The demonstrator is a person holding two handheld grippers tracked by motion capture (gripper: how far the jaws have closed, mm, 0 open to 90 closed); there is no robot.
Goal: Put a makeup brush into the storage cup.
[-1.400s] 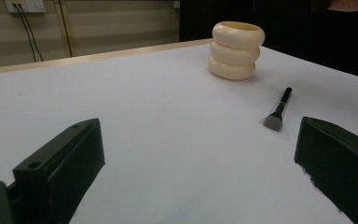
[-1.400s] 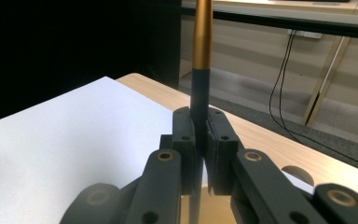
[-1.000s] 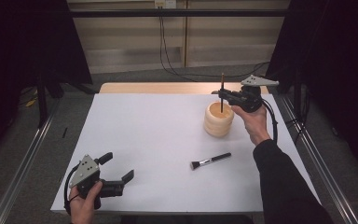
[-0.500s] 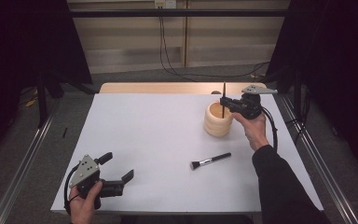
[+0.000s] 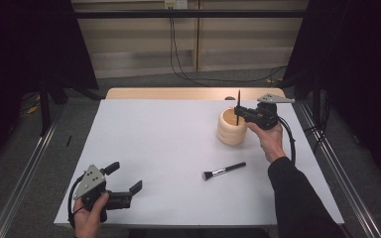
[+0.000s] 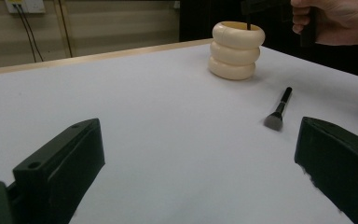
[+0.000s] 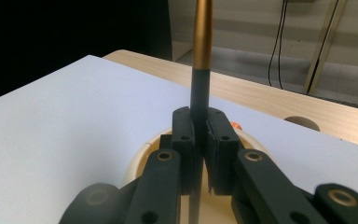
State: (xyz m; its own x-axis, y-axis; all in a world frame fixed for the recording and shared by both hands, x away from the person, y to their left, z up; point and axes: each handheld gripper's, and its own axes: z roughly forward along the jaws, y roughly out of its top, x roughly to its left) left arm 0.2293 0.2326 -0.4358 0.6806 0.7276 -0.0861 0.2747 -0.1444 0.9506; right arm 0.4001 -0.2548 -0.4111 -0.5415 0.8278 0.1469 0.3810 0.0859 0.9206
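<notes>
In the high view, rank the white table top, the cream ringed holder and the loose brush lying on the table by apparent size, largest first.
1. White table top, by far the largest.
2. Cream ringed holder, a squat stack of rings.
3. Loose brush, about as long as the holder is wide, but much thinner, so it covers the least area.

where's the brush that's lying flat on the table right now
In the high view the flat brush lies on the white table, right of centre, just in front of the cream holder, bristles pointing left.

Glossy cream holder [image 6: 237,50], gold-tipped, seemingly metal brush handle [image 7: 201,60], matt white table [image 5: 168,148]
</notes>
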